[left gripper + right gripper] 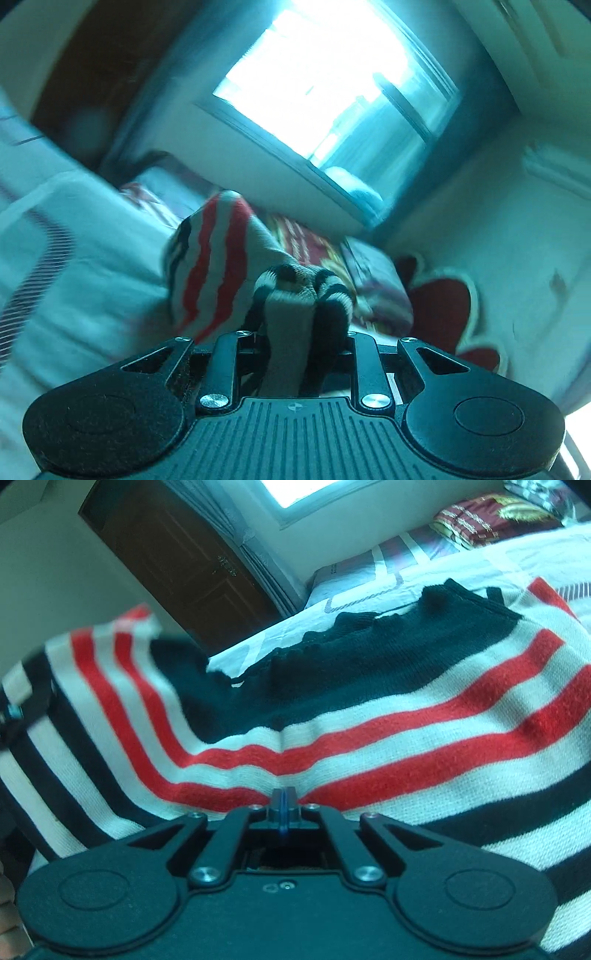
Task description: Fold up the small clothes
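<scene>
while both grippers' fingers pinch shut, striped sweater [369, 746] bunches between them

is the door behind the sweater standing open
No, in the right wrist view the brown wooden door beyond the striped sweater sits shut in its frame.

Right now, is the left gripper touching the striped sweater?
Touching. In the left wrist view, the left gripper is shut on a bunched fold of the striped sweater, the fabric pinched between its fingers and bulging out past them.
</scene>
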`<control>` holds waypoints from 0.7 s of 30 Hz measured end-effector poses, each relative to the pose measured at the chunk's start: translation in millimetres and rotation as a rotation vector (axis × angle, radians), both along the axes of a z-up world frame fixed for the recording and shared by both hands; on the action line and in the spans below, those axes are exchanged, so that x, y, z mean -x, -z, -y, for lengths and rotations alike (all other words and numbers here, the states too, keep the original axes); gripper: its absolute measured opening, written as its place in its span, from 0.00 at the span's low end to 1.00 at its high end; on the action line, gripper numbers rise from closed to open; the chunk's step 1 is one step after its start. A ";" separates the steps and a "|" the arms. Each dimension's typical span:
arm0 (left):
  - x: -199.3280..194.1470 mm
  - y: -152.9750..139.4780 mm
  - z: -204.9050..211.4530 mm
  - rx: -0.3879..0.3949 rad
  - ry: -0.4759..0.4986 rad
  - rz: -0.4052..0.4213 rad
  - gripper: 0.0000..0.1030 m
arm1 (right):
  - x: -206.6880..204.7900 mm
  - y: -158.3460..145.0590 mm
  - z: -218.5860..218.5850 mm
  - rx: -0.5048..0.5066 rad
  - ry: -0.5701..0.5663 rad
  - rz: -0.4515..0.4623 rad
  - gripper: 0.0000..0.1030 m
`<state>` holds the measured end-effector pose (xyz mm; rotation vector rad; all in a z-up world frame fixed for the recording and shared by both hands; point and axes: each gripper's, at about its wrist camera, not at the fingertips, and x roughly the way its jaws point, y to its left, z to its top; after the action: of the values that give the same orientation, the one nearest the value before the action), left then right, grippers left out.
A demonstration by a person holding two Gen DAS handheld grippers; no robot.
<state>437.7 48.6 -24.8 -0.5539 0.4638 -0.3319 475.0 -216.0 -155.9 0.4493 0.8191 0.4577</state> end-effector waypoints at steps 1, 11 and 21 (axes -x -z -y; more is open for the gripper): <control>-6.5 -2.9 14.0 -0.033 0.030 -0.014 0.22 | 0.3 -2.3 6.1 -0.024 0.019 -0.014 0.00; -33.0 47.0 160.4 -0.301 0.325 -0.191 0.46 | 48.5 -28.6 161.3 -0.279 0.353 0.014 0.70; -12.8 -11.4 55.1 -0.156 0.184 -0.105 0.74 | 41.7 -20.7 160.9 -0.409 0.202 -0.067 0.67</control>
<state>450.5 -6.5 -13.4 -0.3780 0.6384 -0.4400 433.3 -377.0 -135.2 0.9217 0.7352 0.4241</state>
